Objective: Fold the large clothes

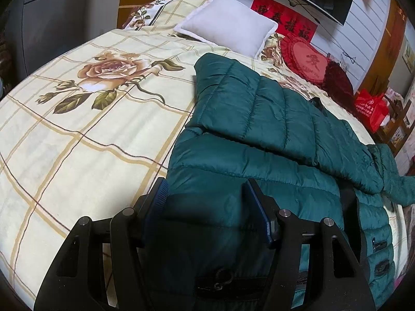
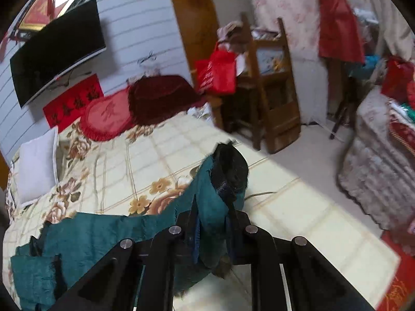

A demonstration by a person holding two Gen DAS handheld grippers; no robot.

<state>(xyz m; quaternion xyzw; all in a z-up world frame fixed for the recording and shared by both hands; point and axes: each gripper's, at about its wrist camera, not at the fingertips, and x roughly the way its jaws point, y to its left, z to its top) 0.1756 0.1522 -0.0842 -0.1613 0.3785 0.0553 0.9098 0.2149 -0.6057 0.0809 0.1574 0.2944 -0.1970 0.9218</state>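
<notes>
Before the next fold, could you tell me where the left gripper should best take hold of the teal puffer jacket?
Probably the near hem of the teal puffer jacket, approached from the bed's near edge. The left gripper already straddles that flat edge open, while the right gripper pinches the far end.

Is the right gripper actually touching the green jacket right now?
Touching. The right wrist view shows the right gripper with its fingers closed on a bunched fold of the green jacket, teal fabric pinched between them.

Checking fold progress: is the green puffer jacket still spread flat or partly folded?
Partly folded. On the bed, one quilted panel of the jacket lies doubled over the body; the right claw grips a fur-trimmed edge raised above the bed.
</notes>
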